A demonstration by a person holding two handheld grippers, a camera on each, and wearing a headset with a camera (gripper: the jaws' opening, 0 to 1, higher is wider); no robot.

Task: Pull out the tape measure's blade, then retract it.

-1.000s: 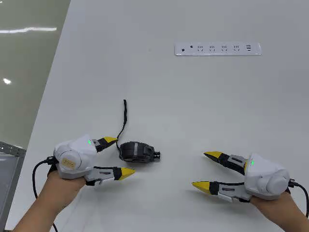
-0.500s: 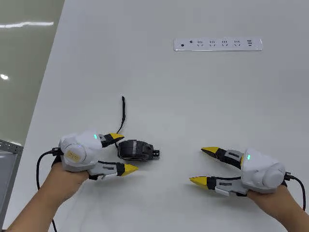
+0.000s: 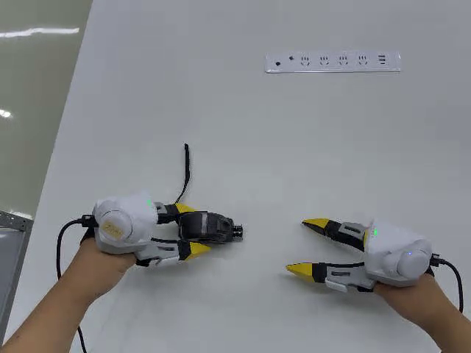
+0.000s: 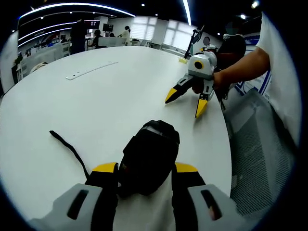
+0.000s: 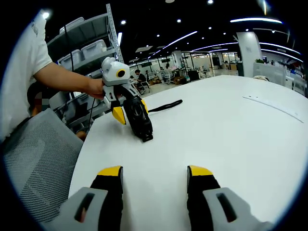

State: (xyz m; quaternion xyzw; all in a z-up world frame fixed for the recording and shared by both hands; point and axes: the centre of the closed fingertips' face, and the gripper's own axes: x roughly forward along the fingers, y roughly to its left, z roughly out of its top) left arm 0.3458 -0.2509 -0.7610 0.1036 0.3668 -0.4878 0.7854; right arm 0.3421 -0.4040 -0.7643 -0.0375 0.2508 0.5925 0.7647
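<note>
A black tape measure [image 3: 213,227] lies on the white table [image 3: 294,147], its black wrist strap [image 3: 186,173] trailing away behind it. My left gripper [image 3: 190,229] has its yellow-tipped jaws on either side of the case and pressed against it; in the left gripper view the tape measure [image 4: 150,156] fills the gap between the jaws. No blade is drawn out. My right gripper [image 3: 298,246] rests open on the table to the right, well apart from the tape measure, nothing between its fingers. In the right gripper view the tape measure [image 5: 137,118] sits ahead in the left gripper [image 5: 130,109].
A white power strip [image 3: 333,62] lies flat at the far side of the table. The table's left edge [image 3: 55,169] drops to the floor. A mesh chair back [image 5: 38,154] stands beside the table.
My left gripper moved right along the table and narrowed its jaws around the tape measure's case. The right gripper drifted slightly left and stayed open.
</note>
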